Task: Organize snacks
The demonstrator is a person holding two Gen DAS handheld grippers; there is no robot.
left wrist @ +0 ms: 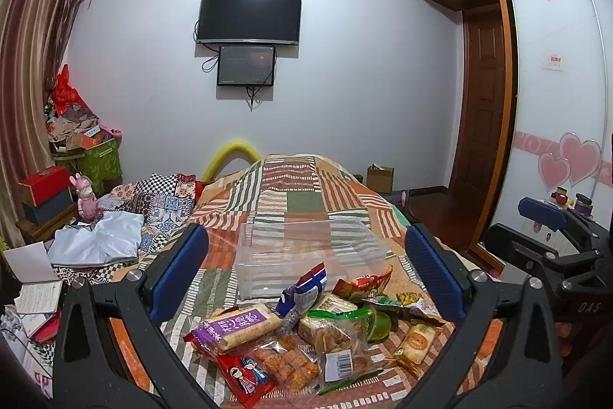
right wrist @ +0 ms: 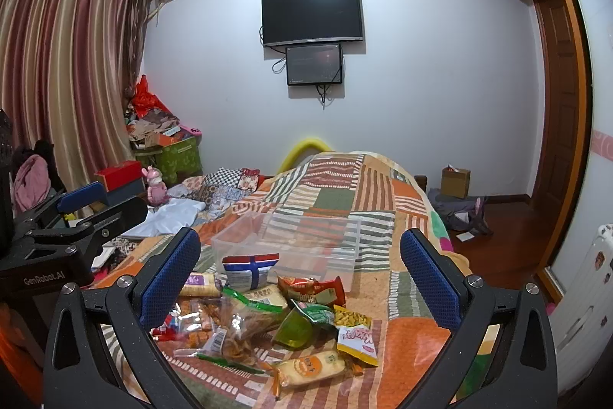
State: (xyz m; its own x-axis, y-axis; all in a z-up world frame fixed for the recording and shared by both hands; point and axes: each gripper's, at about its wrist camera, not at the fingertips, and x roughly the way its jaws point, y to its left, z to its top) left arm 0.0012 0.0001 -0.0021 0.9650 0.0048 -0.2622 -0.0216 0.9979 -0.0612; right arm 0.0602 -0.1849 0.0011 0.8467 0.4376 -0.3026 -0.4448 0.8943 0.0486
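Note:
A heap of snack packets (left wrist: 306, 328) lies on a patchwork bedspread (left wrist: 306, 186). Among them are a purple-labelled roll (left wrist: 237, 326), a blue, white and red bag (left wrist: 304, 288) and a red packet (left wrist: 245, 376). Behind the heap sits an empty clear plastic box (left wrist: 306, 250). My left gripper (left wrist: 306, 271) hangs open above the heap, holding nothing. In the right wrist view the snack heap (right wrist: 268, 324) and the clear box (right wrist: 295, 244) lie ahead. My right gripper (right wrist: 299, 278) is open too, with nothing between its blue pads. Each gripper shows at the edge of the other's view.
Folded clothes (left wrist: 99, 242) and papers (left wrist: 34, 278) clutter the bed's left side. Boxes and a pink toy (left wrist: 86, 196) stand by the curtain. A television (left wrist: 249, 16) hangs on the far wall. A wardrobe (left wrist: 555, 102) and wooden floor (right wrist: 498, 244) are to the right.

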